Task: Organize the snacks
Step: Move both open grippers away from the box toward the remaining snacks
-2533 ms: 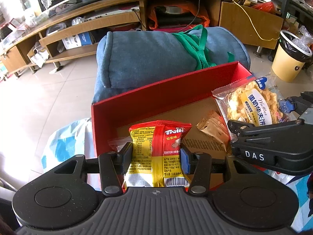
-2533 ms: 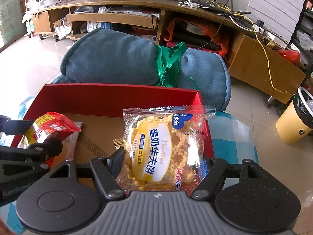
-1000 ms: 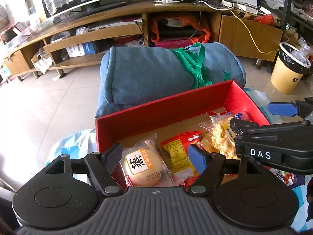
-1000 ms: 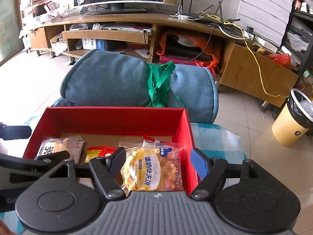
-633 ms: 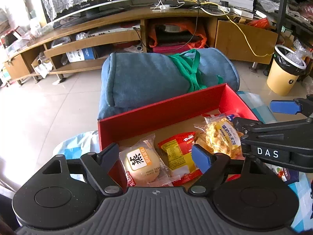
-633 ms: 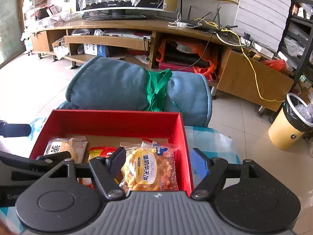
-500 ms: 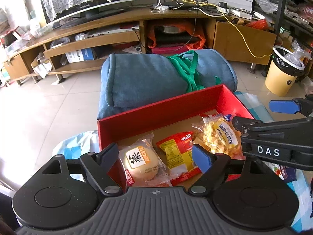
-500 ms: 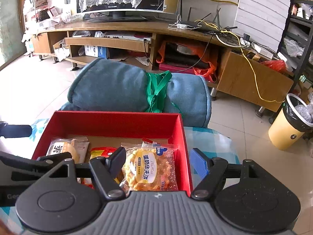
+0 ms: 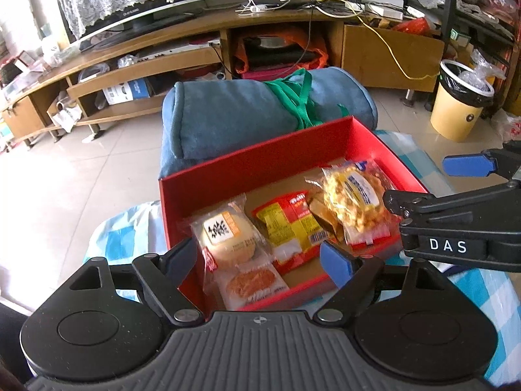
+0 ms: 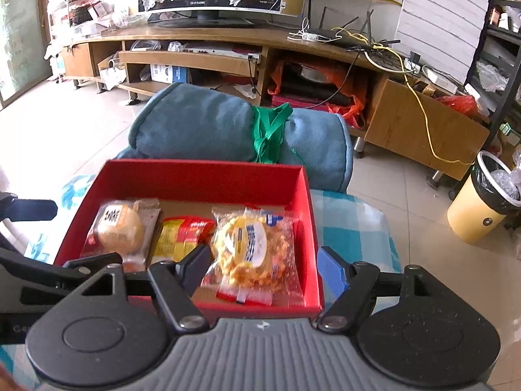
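A red box [image 9: 260, 163] [image 10: 202, 176] stands on a blue-and-white checked cloth. Lying inside it are a round bun packet [image 9: 224, 238] [image 10: 119, 228], a red-and-yellow gummy packet [image 9: 286, 224] [image 10: 182, 234], a waffle packet [image 9: 355, 202] [image 10: 254, 244], a small orange cake packet [image 9: 250, 280] and a small brown packet [image 9: 320, 211]. My left gripper [image 9: 257, 254] [image 10: 62, 238] hangs open over the box's near left corner, holding nothing. My right gripper [image 10: 263, 259] [image 9: 423, 182] is open at the near right side, above the waffle packet and apart from it.
A rolled blue cushion [image 9: 244, 114] tied with a green strap lies just behind the box. Farther back are a long wooden TV stand [image 9: 195, 42] and tiled floor. A yellow waste bin [image 9: 459, 107] stands at the right. The checked cloth [image 10: 355, 228] extends right of the box.
Earlier each gripper held a packet over the box; both packets now lie inside. Both grippers have drawn back from the box, and the left jaws stand wider.
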A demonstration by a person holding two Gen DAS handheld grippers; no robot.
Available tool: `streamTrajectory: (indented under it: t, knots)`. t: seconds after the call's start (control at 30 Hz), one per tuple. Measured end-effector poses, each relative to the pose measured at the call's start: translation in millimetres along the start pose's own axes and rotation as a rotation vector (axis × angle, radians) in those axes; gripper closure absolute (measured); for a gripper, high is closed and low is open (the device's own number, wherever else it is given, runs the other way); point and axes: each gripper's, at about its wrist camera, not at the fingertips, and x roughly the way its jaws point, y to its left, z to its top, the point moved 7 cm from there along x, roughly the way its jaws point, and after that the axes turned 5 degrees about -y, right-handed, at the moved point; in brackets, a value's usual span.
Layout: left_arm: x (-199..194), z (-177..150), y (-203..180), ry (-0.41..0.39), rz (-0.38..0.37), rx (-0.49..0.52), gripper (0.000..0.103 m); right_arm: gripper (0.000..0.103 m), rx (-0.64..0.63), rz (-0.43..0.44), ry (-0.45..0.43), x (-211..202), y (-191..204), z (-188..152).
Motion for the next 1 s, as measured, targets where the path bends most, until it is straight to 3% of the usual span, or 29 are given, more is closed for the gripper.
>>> streamTrajectory:
  t: [0.67,1.0]
  knots:
    - [-27.9,-43.3,-12.6,0.029,-0.034,0.047,0.016,0.031,-0.043,0.040,0.059,-33.6,16.2,-46.4]
    - [-38.4,-97.3,-27.6,0.113,-0.065,0.137,0.016,0.031,-0.143,0.079,0.172,-45.6,41.0,-104.2]
